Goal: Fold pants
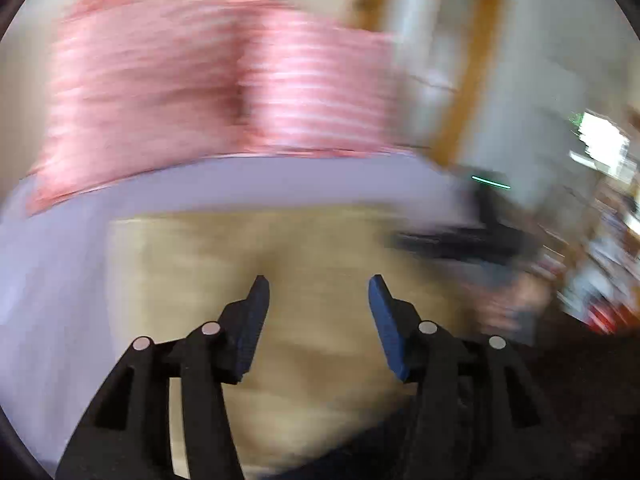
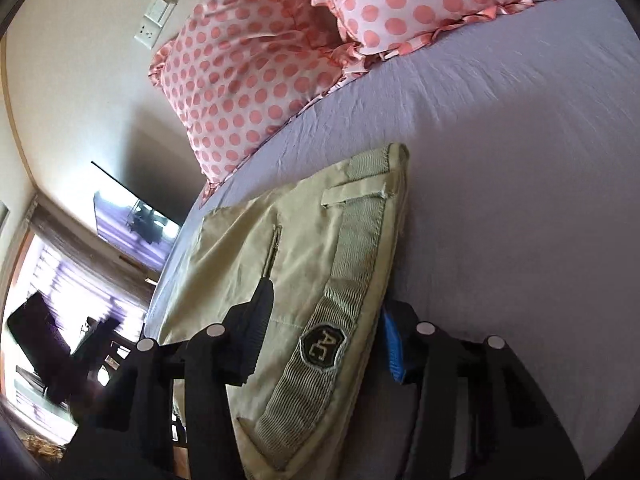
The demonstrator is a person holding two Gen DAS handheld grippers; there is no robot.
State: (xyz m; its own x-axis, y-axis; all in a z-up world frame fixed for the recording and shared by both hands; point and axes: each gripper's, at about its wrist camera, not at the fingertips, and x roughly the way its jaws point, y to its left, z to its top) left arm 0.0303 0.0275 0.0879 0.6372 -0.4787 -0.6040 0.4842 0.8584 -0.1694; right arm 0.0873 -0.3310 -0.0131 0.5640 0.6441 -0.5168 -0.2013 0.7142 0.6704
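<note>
Khaki pants [image 2: 288, 264] lie folded on a lavender bed sheet [image 2: 520, 160], with a ribbed waistband and a dark "AC" patch [image 2: 322, 346]. My right gripper [image 2: 324, 320] is open, its jaws on either side of the waistband edge; one finger [image 2: 260, 316] lies on top of the fabric, the other [image 2: 394, 344] beside it on the sheet. In the blurred left wrist view the pants [image 1: 320, 240] show as a tan patch. My left gripper [image 1: 318, 292] is open and empty above them.
Two pink polka-dot pillows [image 2: 256, 64] with ruffled edges lie at the head of the bed; they also show in the left wrist view [image 1: 220, 88]. A wall switch panel [image 2: 156, 18], a wall TV [image 2: 136, 228] and a bright window [image 2: 52, 280] lie to the left.
</note>
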